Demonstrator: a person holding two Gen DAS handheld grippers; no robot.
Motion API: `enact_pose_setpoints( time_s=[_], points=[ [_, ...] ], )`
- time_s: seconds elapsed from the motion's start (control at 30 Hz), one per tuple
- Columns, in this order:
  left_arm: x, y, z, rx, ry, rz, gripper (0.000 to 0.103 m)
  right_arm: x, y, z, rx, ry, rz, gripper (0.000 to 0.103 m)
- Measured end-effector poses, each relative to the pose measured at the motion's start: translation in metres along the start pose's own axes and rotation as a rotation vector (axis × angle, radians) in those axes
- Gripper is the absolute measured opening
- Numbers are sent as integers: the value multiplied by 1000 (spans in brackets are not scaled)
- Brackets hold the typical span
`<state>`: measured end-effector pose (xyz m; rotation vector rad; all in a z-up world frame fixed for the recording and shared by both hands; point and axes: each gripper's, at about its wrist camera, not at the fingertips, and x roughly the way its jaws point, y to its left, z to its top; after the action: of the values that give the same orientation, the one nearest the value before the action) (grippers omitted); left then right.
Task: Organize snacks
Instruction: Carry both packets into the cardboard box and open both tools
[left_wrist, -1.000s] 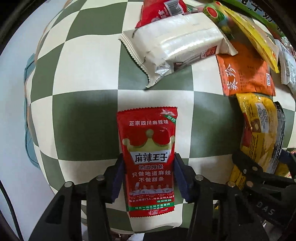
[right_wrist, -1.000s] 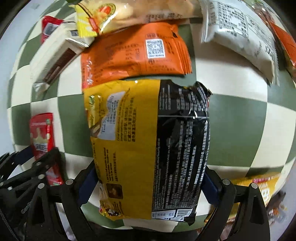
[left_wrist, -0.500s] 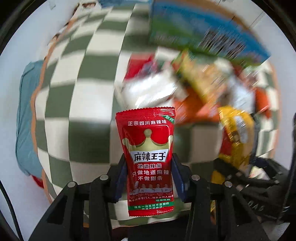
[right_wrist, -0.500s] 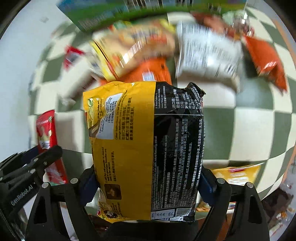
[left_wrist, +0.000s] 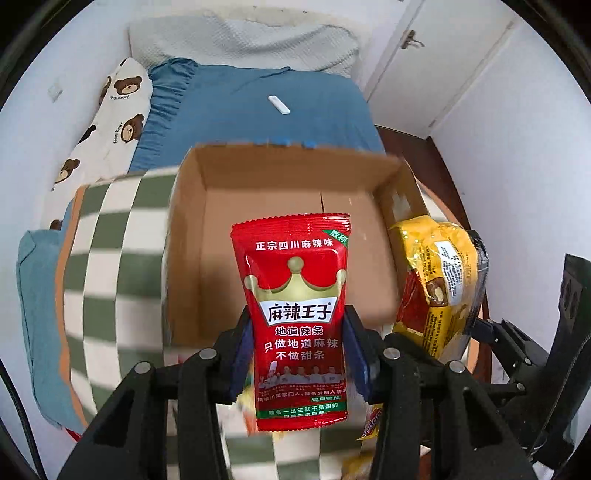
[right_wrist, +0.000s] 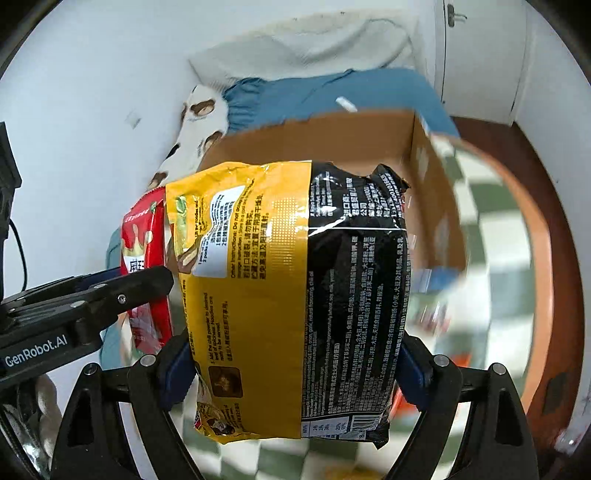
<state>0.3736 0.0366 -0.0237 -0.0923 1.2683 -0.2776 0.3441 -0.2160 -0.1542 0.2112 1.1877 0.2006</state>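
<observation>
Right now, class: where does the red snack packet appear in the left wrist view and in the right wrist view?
Left wrist: the red packet is centre frame, upright, clamped by the left gripper.
Right wrist: the same packet shows at the left edge, beside the yellow-black bag in the right gripper.
Shared landmark: the open cardboard box behind both.

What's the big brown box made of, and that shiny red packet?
The box looks like plain matte cardboard: brown, flat walls, folded corners. The red packet in the left tool looks like glossy plastic film, maybe foil-lined: it glints, with a crimped, zigzag top edge.
</observation>
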Motion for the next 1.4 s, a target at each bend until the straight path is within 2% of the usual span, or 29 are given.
enact_pose_setpoints(
  time_s=[0.1, 0.13, 0.23, 0.27, 0.33, 0.4, 0.43, 0.47, 0.5, 0.53, 0.57, 0.6, 0.67, 0.73, 0.93, 0.97, 1.03, 1.07, 1.1, 1.13, 1.4],
  points=[
    [40, 1, 47, -25, 44, 16, 44, 20, -53, 39, -2, 39, -28, 91],
    [53, 2, 59, -31, 59, 22, 44, 28, -53, 51, 3, 58, -33, 91],
    [97, 7, 89, -49, 119, 38, 44, 58, -102, 81, 4, 130, -41, 91],
    [109, 9, 95, -58, 138, 43, 44, 47, -91, 96, 1, 144, -47, 91],
    [133, 13, 104, -73, 170, 51, 44, 61, -100, 114, 6, 190, -56, 91],
    [153, 16, 110, -89, 206, 57, 45, 77, -122, 120, 7, 231, -64, 91],
    [160, 17, 112, -92, 222, 54, 45, 82, -116, 121, 5, 246, -69, 91],
    [167, 17, 114, -91, 238, 52, 47, 89, -137, 120, 3, 268, -74, 91],
    [173, 17, 117, -86, 247, 52, 53, 93, -128, 119, 4, 283, -76, 91],
    [176, 17, 118, -83, 246, 60, 57, 96, -140, 116, 5, 295, -75, 91],
    [178, 17, 120, -83, 241, 67, 72, 101, -134, 115, 5, 310, -72, 91],
    [180, 17, 122, -84, 237, 74, 89, 103, -139, 104, 11, 338, -71, 93],
    [182, 19, 123, -92, 227, 96, 94, 108, -131, 100, 25, 347, -66, 96],
    [181, 24, 121, -108, 226, 96, 94, 100, -155, 96, 16, 337, -76, 97],
    [171, 23, 107, -92, 203, 146, 95, 71, -188, 67, -16, 317, -116, 97],
    [168, 23, 104, -96, 198, 147, 95, 71, -176, 62, -15, 311, -123, 97],
    [161, 21, 95, -87, 183, 152, 95, 55, -192, 49, -4, 301, -130, 97],
    [157, 20, 92, -80, 174, 158, 95, 57, -185, 44, -2, 296, -134, 97],
    [151, 18, 88, -77, 159, 158, 95, 45, -199, 34, -5, 286, -140, 97],
    [144, 17, 83, -75, 144, 153, 95, 49, -163, 36, -7, 279, -145, 97],
    [79, 7, 50, -32, -1, 179, 95, -24, -217, -11, -15, 167, -177, 97]
  ],
)
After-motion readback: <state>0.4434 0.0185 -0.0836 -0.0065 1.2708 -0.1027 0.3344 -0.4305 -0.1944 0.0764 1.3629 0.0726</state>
